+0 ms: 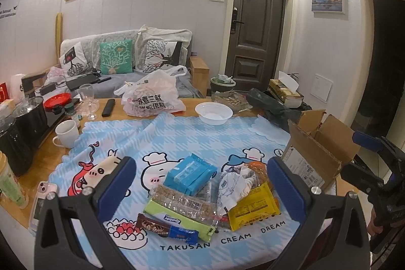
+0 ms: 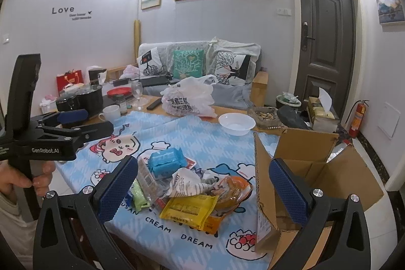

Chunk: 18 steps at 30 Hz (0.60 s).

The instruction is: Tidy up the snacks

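at centre frame, above a snack pile (image 1: pixel 202 191) beside an open cardboard box (image 2: pixel 311 168), the left gripper (image 1: pixel 202 184) and right gripper (image 2: pixel 203 186) hover with jaws spread wide, grasping nothing.

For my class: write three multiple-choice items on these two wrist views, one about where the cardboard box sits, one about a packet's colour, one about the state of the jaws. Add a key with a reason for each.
1. The cardboard box sits where relative to the snack pile, seen from the right wrist?
A. Right of it
B. Left of it
C. Under it

2. The packet on top at the pile's far end is:
A. Red
B. Blue
C. Black

3. The left gripper and right gripper are:
A. Both shut on packets
B. One open, one shut
C. Both open, empty

Key: 1 A, the box stands at the tablecloth's right edge. 2 B, the wrapper is light blue. 3 C, both pairs of jaws stand wide apart, holding nothing.
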### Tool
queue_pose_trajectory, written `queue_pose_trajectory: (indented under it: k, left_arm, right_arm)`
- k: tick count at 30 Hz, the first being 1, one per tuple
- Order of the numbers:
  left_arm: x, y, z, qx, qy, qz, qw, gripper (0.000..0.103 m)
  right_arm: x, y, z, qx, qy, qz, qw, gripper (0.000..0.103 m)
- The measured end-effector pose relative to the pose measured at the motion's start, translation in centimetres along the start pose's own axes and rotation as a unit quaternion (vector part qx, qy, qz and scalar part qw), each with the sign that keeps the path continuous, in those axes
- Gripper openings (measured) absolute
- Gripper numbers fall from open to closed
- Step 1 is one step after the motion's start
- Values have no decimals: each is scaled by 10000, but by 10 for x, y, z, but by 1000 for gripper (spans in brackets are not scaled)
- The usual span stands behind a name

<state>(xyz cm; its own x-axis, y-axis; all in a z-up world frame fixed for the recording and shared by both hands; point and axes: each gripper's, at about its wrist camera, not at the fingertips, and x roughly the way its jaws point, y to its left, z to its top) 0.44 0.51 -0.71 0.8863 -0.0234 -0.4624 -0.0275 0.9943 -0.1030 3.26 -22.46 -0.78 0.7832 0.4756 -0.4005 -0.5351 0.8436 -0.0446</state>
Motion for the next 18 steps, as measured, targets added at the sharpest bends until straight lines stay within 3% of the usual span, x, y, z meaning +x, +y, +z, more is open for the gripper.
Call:
queue_pose_trajectory:
  k: [13,18]
  left_arm:
    - [7,21,4,141,-89,-328,9993,102]
    - [6,37,9,304,-186,-474,9982,102]
  right_arm:
    - [4,8,5,-19,-133,27,9999,103]
    - [8,31,9,-525,-178,91,9984,102]
